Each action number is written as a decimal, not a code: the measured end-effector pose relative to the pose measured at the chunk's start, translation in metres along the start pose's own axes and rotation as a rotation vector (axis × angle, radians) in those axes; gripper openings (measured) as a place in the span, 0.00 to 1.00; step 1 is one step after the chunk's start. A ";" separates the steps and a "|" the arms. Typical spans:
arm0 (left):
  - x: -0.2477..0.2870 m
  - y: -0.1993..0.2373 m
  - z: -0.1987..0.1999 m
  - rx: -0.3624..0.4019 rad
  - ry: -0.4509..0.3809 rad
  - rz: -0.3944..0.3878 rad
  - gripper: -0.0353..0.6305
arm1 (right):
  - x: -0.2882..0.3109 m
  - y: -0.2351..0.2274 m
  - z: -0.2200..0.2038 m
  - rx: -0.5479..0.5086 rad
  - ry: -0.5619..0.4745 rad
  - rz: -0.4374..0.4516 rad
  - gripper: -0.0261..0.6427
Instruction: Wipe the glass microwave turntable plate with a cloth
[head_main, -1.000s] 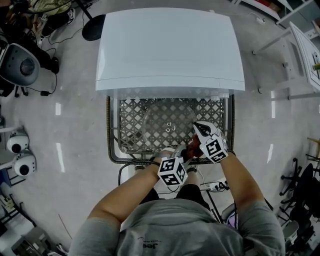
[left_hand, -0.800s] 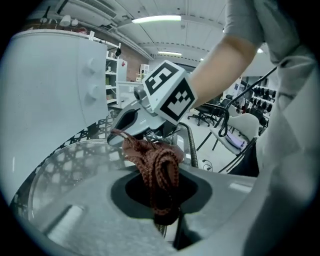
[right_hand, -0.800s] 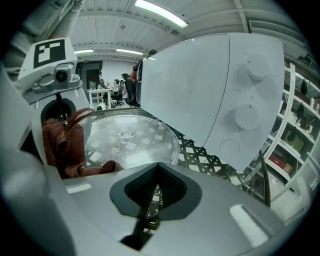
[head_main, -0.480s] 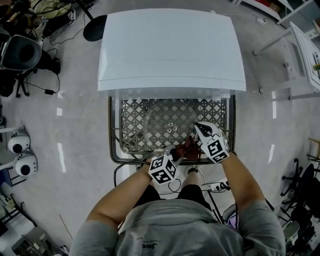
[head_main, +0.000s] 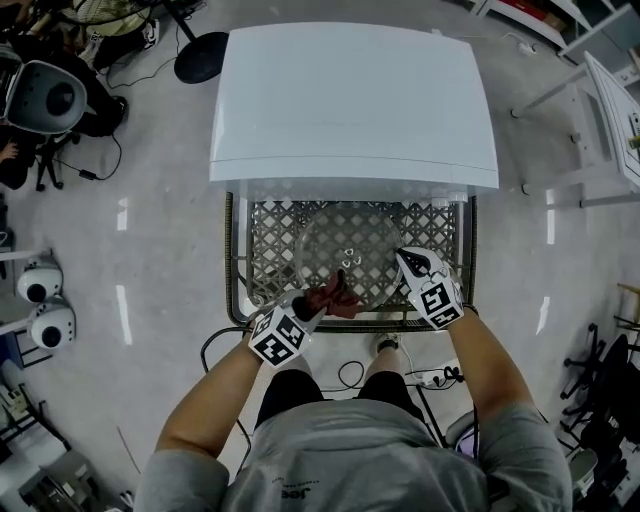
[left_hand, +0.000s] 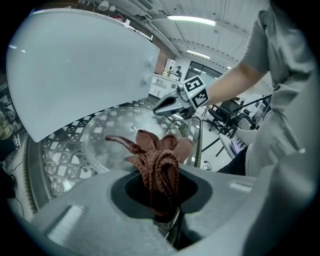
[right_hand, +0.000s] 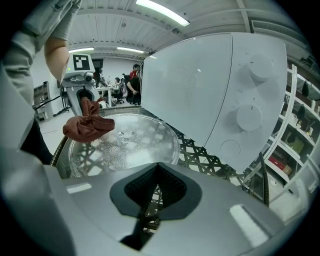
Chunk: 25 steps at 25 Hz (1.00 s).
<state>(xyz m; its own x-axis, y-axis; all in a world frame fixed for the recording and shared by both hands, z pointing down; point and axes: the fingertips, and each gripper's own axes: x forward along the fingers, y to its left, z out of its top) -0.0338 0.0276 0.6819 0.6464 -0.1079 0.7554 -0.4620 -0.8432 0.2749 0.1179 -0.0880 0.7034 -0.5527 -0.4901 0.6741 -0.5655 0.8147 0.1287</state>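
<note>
On the wire rack (head_main: 455, 228) in front of the white microwave (head_main: 355, 100), the glass turntable plate (head_main: 350, 240) lies flat near the middle. My left gripper (head_main: 303, 311) is at the rack's near edge with its jaws clamped on the bunched reddish-brown cloth (head_main: 332, 298). The cloth sits over the plate's near-left rim, and I cannot tell whether it touches the glass. My right gripper (head_main: 407, 258) is just beside the plate's right rim, its jaws together with nothing between them.

A woven lattice table (head_main: 262, 250) carries a white microwave (head_main: 355, 100); the glass turntable plate (head_main: 345, 250) lies just in front of the microwave.
</note>
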 end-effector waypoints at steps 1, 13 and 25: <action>-0.004 0.003 -0.003 -0.001 0.004 0.007 0.15 | 0.000 0.000 0.000 -0.003 0.002 -0.002 0.05; -0.060 0.023 -0.018 -0.133 -0.055 0.102 0.15 | 0.002 0.000 0.000 -0.014 0.060 0.000 0.05; -0.090 0.032 0.013 -0.163 -0.168 0.162 0.15 | 0.005 0.003 -0.002 -0.062 0.175 0.014 0.05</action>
<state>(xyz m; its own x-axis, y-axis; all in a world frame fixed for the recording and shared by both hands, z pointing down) -0.0991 0.0041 0.6148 0.6418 -0.3318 0.6914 -0.6500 -0.7137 0.2608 0.1148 -0.0876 0.7088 -0.4424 -0.4214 0.7917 -0.5168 0.8412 0.1590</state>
